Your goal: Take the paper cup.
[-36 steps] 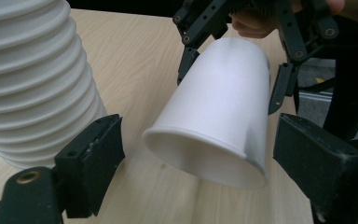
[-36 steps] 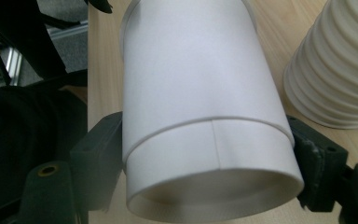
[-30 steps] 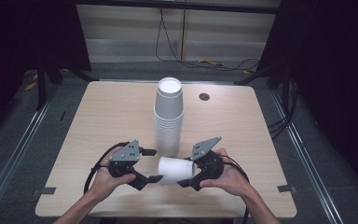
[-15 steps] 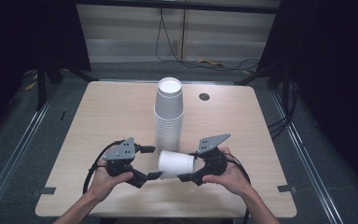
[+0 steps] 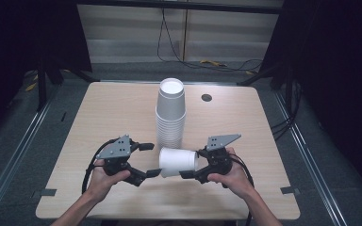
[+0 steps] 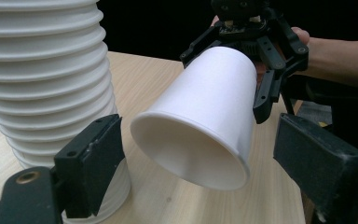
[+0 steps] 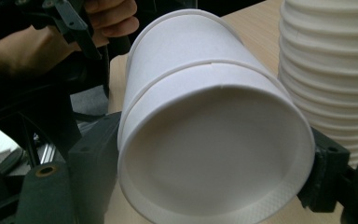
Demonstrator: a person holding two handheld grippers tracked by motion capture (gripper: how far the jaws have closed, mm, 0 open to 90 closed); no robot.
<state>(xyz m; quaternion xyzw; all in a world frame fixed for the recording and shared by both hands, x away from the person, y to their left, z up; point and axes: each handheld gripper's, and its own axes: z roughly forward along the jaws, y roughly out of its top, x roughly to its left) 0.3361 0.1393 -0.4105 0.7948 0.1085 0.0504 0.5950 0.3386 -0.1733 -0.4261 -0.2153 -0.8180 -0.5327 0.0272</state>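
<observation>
The right gripper [image 5: 188, 173], level and pointing left, clamps the base of a white paper cup [image 5: 179, 161] lying sideways. Facing it, the left gripper [image 5: 147, 160] gapes around the cup's open mouth, beside the tall stack of white paper cups [image 5: 170, 113].

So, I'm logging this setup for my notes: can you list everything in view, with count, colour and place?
Loose cup: one, white, on its side between the two claws, base end gripped by the right claw, open mouth toward the left claw.
Cup stack: one tall stack, white, upside down at the table's middle, just behind the loose cup.
Table: one, light wood.
Hole: one, dark, round, far right part of the table top.
Cables: several, black and yellow, on the floor behind the table.
Left claw: one, black with a grey plate, open, near the cup's mouth.
Right claw: one, black with a grey plate, shut on the loose cup.
Hands: two, each holding a claw, at the table's near edge.
</observation>
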